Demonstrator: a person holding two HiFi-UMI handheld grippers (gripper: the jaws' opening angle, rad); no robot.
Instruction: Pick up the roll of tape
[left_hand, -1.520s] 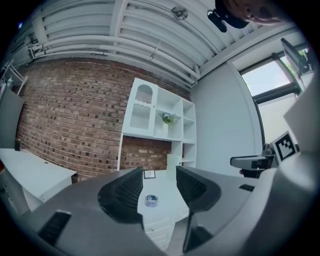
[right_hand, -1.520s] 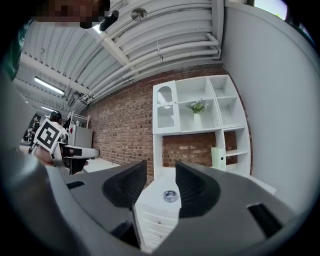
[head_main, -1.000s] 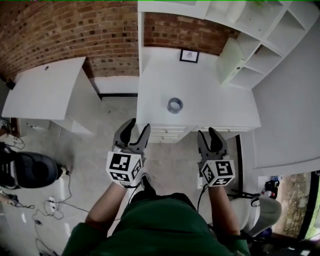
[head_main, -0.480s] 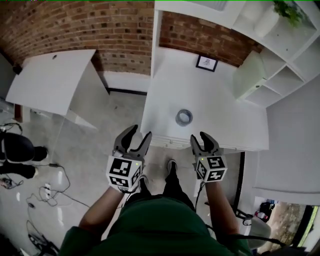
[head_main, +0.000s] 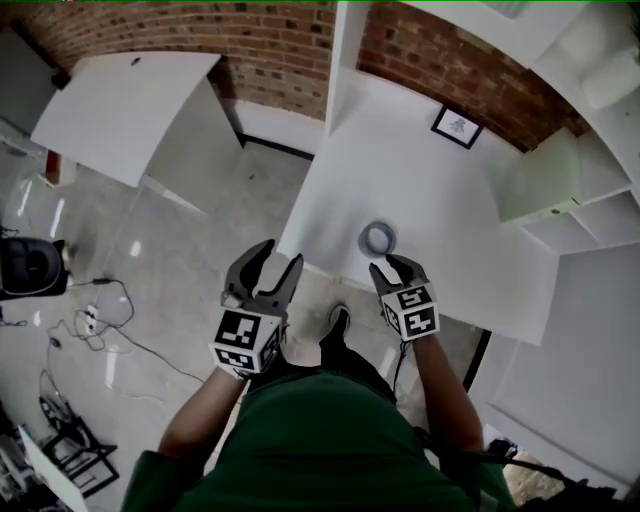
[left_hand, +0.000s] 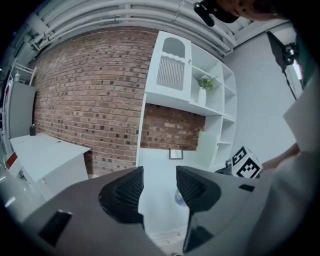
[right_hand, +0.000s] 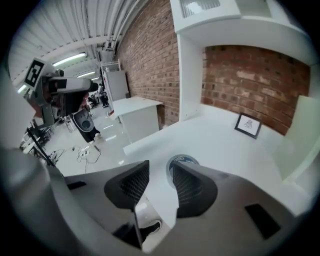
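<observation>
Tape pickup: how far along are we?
Done: nothing yet; the roll of tape lies flat on the white desk, untouched. In hand: the right gripper hovers just short of the roll, its jaws apart though they have just been closing, with nothing between them. The left gripper is open, empty, beside the desk. Left: reach the roll, grip, lift.
</observation>
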